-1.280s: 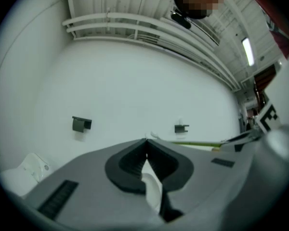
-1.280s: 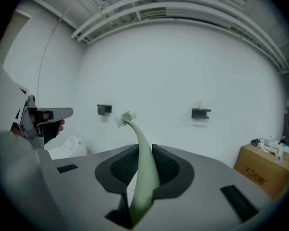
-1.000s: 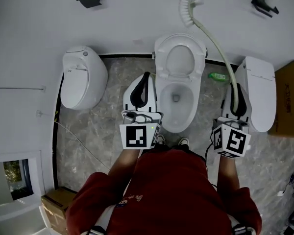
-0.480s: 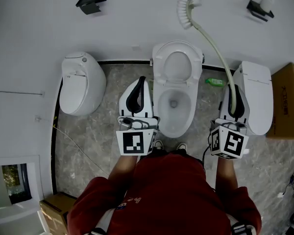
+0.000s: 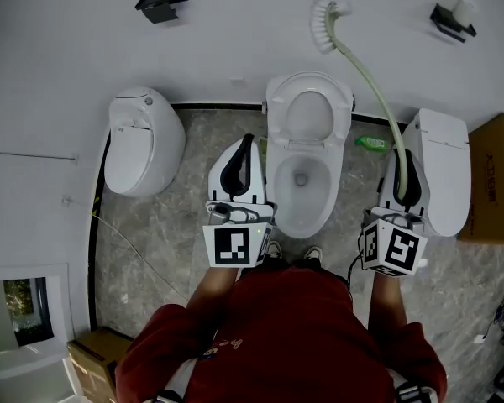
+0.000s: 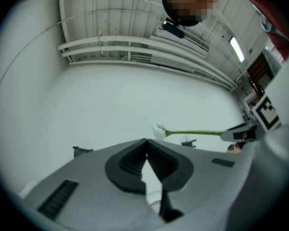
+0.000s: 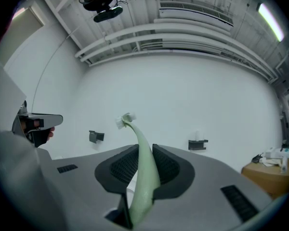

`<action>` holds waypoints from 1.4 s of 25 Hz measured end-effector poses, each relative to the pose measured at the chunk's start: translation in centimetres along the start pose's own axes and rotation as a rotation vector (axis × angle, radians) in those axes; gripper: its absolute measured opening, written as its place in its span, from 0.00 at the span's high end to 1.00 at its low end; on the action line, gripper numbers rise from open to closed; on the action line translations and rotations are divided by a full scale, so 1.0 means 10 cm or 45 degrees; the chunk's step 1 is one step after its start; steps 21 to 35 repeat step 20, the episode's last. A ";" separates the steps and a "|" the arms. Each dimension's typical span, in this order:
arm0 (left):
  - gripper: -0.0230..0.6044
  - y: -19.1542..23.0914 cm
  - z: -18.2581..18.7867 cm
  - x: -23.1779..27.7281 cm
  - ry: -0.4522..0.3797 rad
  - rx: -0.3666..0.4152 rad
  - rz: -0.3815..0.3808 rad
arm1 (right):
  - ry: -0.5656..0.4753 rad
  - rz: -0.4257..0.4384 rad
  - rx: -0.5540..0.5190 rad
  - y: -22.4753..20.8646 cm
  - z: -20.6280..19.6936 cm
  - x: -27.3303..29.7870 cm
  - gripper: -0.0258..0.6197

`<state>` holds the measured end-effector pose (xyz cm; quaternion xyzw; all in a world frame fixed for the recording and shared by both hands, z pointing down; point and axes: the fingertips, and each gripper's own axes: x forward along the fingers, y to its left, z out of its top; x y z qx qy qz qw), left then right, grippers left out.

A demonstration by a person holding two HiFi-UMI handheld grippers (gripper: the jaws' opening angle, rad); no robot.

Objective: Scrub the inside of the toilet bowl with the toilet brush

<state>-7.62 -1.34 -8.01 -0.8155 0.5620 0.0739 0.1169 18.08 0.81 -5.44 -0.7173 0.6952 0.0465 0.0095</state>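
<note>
An open white toilet (image 5: 306, 162) stands on the grey marble floor, lid raised against the wall. My right gripper (image 5: 403, 173) (image 7: 143, 163) is shut on the pale green handle of the toilet brush (image 5: 365, 65) (image 7: 142, 170). The handle rises up and away, and its white bristle head (image 5: 323, 17) (image 7: 124, 120) hangs high above the bowl, in front of the white wall. My left gripper (image 5: 242, 159) (image 6: 145, 159) is shut on nothing and hovers left of the bowl. The brush (image 6: 190, 133) also crosses the left gripper view.
A second white toilet (image 5: 141, 139) stands at left and a third (image 5: 443, 168) at right under the right gripper. A green bottle (image 5: 371, 143) lies on the floor. Black wall brackets (image 5: 159, 2) (image 5: 450, 15), cardboard boxes (image 5: 491, 179) (image 5: 99, 353) and a floor cable (image 5: 134, 240) surround me.
Both grippers and the raised brush keep almost the same pose; the whole view has only shifted slightly.
</note>
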 end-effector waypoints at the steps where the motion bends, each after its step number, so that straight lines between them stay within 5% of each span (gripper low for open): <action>1: 0.96 0.00 0.01 0.01 -0.002 0.003 -0.003 | 0.000 0.001 -0.002 0.01 0.00 0.01 0.84; 35: 0.96 -0.09 -0.01 0.11 0.008 0.014 -0.037 | 0.039 -0.006 -0.020 -0.02 -0.03 0.07 0.84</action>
